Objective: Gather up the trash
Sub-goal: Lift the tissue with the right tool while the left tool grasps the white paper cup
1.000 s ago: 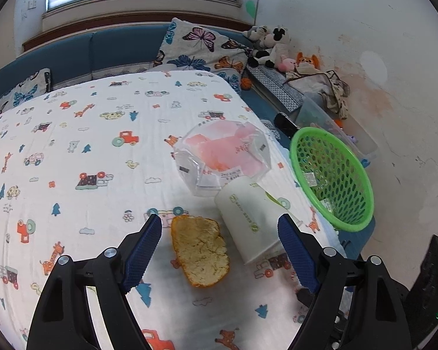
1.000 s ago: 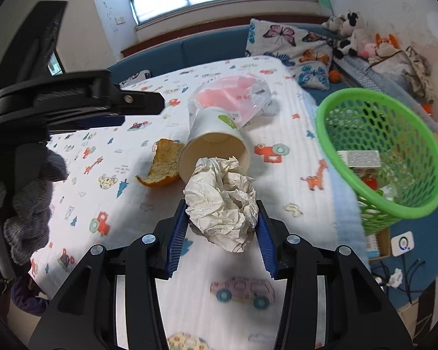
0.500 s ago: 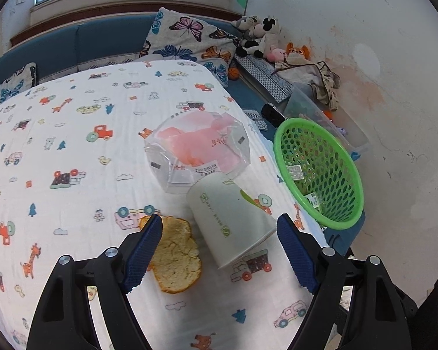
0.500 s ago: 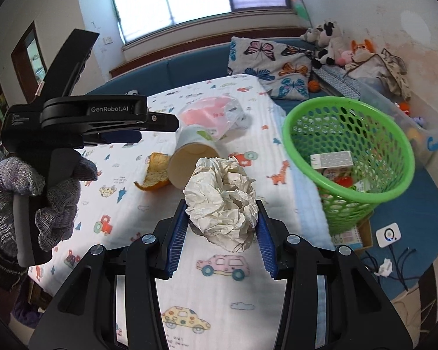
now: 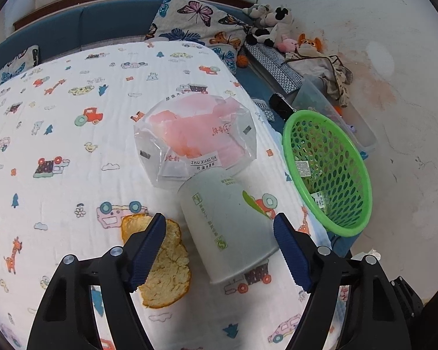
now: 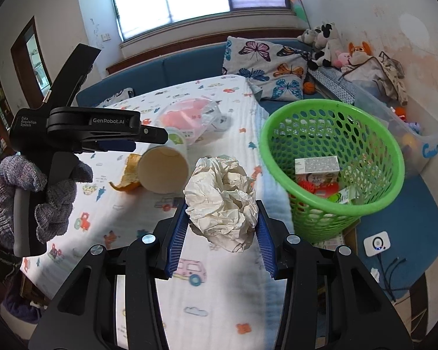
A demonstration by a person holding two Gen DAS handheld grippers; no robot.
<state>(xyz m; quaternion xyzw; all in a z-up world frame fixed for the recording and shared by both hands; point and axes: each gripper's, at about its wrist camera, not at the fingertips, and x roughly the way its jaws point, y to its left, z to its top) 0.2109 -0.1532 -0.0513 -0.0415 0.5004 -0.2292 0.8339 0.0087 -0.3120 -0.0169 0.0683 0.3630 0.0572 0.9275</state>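
A crumpled paper wad (image 6: pixel 222 201) sits pinched between the blue pads of the right gripper (image 6: pixel 220 240), held above the counter's right edge. Only the right wrist view shows inside the green basket (image 6: pixel 280 172) beside that edge: a small carton (image 6: pixel 316 165) and other packaging lie in it. That view also shows a gloved hand (image 6: pixel 35 195) carrying the left gripper (image 5: pixel 219 252). The left wrist view shows its jaws spread wide and closing, with a tipped white paper cup (image 5: pixel 227 224) between them, pads not touching. An orange peel (image 5: pixel 160 259) lies just beside the cup, a clear plastic bag (image 5: pixel 195 137) touching the cup's base.
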